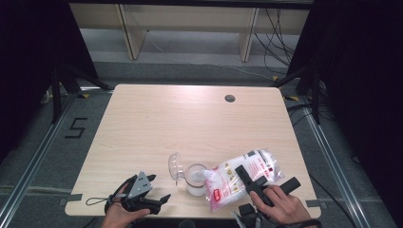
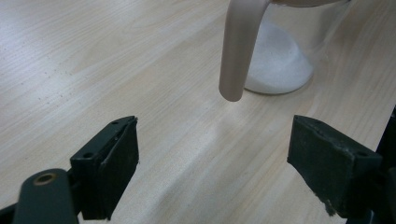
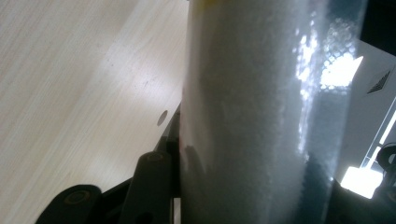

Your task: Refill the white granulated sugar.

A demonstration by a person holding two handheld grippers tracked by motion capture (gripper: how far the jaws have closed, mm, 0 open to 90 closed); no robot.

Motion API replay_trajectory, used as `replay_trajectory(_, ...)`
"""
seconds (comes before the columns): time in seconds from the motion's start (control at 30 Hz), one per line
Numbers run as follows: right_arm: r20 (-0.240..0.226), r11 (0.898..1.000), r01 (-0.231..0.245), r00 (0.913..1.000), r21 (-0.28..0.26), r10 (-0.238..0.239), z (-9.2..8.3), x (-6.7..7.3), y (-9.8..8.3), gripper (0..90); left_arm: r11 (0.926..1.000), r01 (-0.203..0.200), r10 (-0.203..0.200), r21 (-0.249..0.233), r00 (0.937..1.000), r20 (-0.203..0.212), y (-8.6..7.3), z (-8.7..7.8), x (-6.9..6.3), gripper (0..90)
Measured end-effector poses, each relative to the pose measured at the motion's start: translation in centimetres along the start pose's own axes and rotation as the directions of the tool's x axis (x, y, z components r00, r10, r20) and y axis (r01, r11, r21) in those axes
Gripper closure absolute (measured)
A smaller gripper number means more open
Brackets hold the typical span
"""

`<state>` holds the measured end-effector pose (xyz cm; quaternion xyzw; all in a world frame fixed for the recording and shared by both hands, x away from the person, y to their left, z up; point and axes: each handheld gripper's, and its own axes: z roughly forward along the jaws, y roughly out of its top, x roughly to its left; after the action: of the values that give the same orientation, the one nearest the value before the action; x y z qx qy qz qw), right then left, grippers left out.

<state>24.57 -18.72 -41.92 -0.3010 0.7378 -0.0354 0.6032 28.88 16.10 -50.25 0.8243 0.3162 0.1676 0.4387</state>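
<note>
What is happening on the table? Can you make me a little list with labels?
work: pouring white grains from a bag into a jar
bag: clear plastic, tilted, mouth over the jar
jar: clear, partly filled with white grains, lid flipped open
right hand-held gripper: shut on the bag
left hand-held gripper: open, holds nothing, near the jar's handle
table: light wood

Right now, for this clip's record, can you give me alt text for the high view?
The right gripper holds a clear bag of white grains tilted over a clear jug near the front edge of a pale wooden table. The left gripper rests open on the table to the jug's left, a hand around it.
</note>
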Motion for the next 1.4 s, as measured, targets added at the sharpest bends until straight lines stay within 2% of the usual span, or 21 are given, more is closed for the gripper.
replay_trajectory(0.07,0.001,1.0,0.001,1.0,0.001,-0.001,0.0,0.0,0.01,66.8,0.9999,-0.015,0.015,0.007,0.9999,-0.005,0.01,-0.04,0.08,16.1)
replay_trajectory(0.2,-0.001,1.0,0.004,1.0,0.002,-0.004,-0.06,-0.01,0.01,66.8,1.0,0.002,-0.002,-0.001,1.0,-0.002,0.0,0.01,-0.01,16.1)
replay_trajectory(0.33,-0.002,1.0,0.008,1.0,0.001,-0.008,-0.03,-0.02,0.02,66.8,1.0,0.001,-0.001,-0.003,1.0,-0.002,0.0,0.01,0.03,16.1)
replay_trajectory(0.37,-0.001,1.0,0.021,0.9998,-0.006,-0.021,0.07,-0.1,0.07,66.8,0.9999,0.009,-0.009,-0.01,1.0,0.0,-0.01,0.04,-0.06,16.1)
replay_trajectory(0.47,-0.007,1.0,0.024,0.9997,0.002,-0.024,0.03,-0.03,0.13,66.8,1.0,-0.007,0.007,0.006,0.9999,-0.009,0.02,-0.06,0.06,16.1)
replay_trajectory(0.5,-0.012,1.0,0.015,0.9998,0.005,-0.015,0.01,0.02,0.17,66.8,0.9999,0.01,-0.01,-0.01,1.0,0.0,0.0,0.04,-0.06,16.1)
replay_trajectory(0.63,-0.005,1.0,0.029,0.9996,0.002,-0.029,-0.02,-0.04,0.12,66.9,0.9999,0.008,-0.008,-0.007,1.0,-0.004,0.01,0.01,-0.07,16.1)
replay_trajectory(0.67,-0.005,1.0,0.031,0.9995,0.003,-0.031,-0.03,-0.05,0.12,66.9,1.0,-0.004,0.004,0.002,1.0,-0.009,0.04,-0.07,0.03,16.1)
replay_trajectory(0.87,-0.006,1.0,0.024,0.9997,-0.001,-0.024,0.02,-0.09,0.14,67.0,1.0,0.005,-0.005,-0.007,1.0,0.002,0.02,-0.01,0.01,16.1)
replay_trajectory(0.9,-0.008,1.0,0.029,0.9995,-0.001,-0.029,0.04,-0.03,0.18,67.0,1.0,-0.008,0.008,0.002,1.0,-0.001,0.06,-0.06,0.08,16.2)
replay_trajectory(1.13,-0.017,1.0,0.024,0.9996,0.001,-0.024,0.06,0.04,0.24,67.1,1.0,0.002,-0.002,-0.003,1.0,0.0,0.02,0.0,-0.02,16.2)
replay_trajectory(1.4,-0.011,0.999,0.048,0.9988,0.003,-0.048,0.07,0.04,0.33,67.1,1.0,-0.004,0.004,-0.002,1.0,-0.002,0.03,-0.04,0.05,16.2)
